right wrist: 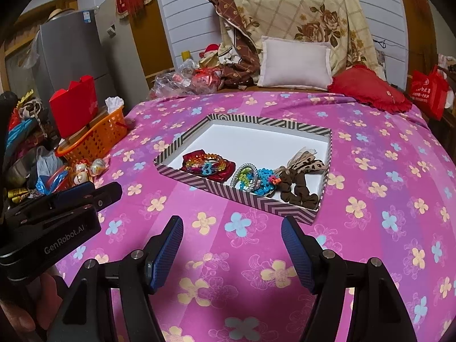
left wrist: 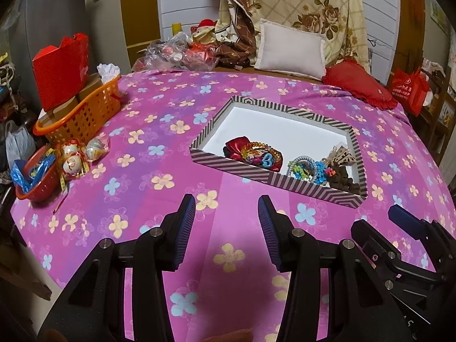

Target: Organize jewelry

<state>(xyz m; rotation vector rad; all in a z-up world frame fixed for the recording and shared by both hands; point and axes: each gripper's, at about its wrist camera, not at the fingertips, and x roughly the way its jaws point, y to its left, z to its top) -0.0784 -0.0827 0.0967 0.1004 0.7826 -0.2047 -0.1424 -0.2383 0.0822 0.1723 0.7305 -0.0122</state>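
We are holding both the left gripper [left wrist: 226,228] and the right gripper [right wrist: 232,253] spread and empty above the pink flowered bedspread [right wrist: 370,228], risking snagging tangled beaded bracelets [right wrist: 205,165] crowded along the near wall inside the shallow striped cardboard box [right wrist: 256,203].

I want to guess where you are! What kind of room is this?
Most likely a bedroom: the pink flowered bedsheet covers a bed, with a small white pillow and a folded beige floral quilt at its head.
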